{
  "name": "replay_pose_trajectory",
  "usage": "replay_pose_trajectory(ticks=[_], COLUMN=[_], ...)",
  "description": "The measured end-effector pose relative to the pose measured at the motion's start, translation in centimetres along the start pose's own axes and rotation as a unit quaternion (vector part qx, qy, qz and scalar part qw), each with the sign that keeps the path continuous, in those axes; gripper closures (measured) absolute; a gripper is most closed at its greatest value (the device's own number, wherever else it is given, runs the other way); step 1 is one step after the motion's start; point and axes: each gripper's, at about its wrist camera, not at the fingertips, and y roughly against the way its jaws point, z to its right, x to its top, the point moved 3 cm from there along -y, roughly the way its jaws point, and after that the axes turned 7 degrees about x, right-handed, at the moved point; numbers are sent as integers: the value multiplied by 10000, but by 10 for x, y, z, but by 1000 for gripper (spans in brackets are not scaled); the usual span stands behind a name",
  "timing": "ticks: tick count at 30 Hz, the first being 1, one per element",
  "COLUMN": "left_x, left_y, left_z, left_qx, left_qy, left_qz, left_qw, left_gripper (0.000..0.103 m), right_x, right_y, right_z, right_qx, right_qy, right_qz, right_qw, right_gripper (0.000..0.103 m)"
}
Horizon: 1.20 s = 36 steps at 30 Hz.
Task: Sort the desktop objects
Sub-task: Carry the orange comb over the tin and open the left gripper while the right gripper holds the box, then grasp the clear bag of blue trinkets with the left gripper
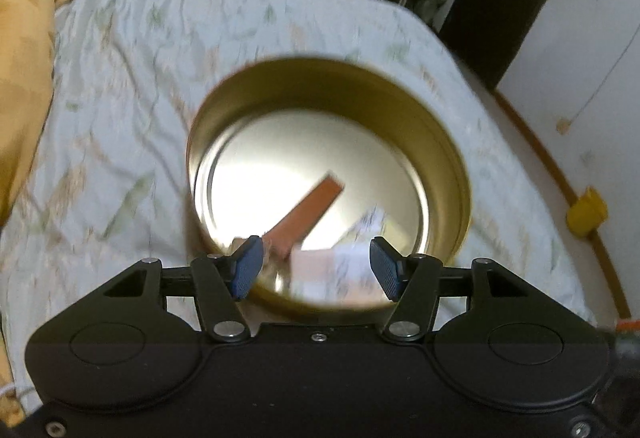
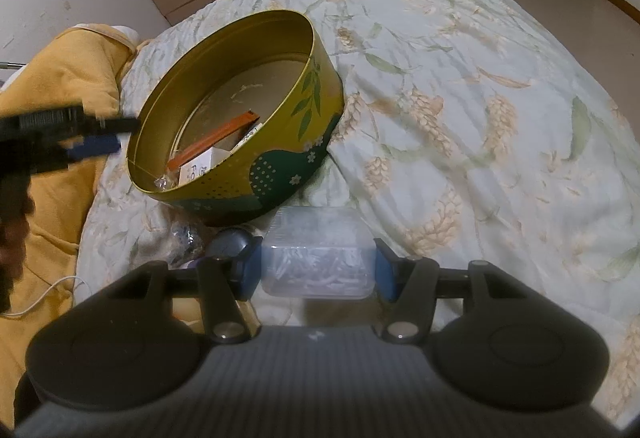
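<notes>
A round gold tin (image 1: 440, 142) with a green leaf pattern on its outer wall (image 2: 280, 166) lies open on the floral bedspread. Inside it are a flat orange box (image 1: 308, 212), a white box (image 1: 336, 270) and a small crinkled clear wrapper (image 2: 162, 182). My left gripper (image 1: 316, 268) hangs open over the tin's near rim, and its pads press on nothing. It shows blurred at the tin's left side in the right wrist view (image 2: 80, 138). My right gripper (image 2: 318, 268) is shut on a clear plastic box (image 2: 316, 234) of small pale pieces, just in front of the tin.
A yellow blanket (image 2: 60, 86) is bunched left of the tin. A dark round object (image 2: 232, 242) and a crinkled clear bag (image 2: 184, 238) lie beside my right gripper's left finger. A white cable (image 2: 48, 294) trails over the blanket. The bed edge drops to the floor on the right (image 1: 540, 142).
</notes>
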Motion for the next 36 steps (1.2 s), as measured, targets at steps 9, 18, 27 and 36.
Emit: replay_pose_trajectory(ticks=[9,18,27,36], left_x=[-48,-68,-79,-83], left_y=[-20,-43,-47,-11], left_z=[0,13,9,-2], left_qx=[-55,-77,-37,-166], left_qy=[-141,-169,-105,-41], left_qz=[-442,-759,-725,-398], left_qw=[9989,9969,9973,9991], left_gripper=[46,50,73,79], right_x=[0,0,0,-1], right_y=[1,2,2,2], right_z=[-1,-1,-2,-5], right_qx=[13,14,2,-44], right_qy=[-8,-1,49,153], right_qz=[36,49,77,94], right_qw=[10000,10000,10000,9998], right_gripper=[44,44,44,44])
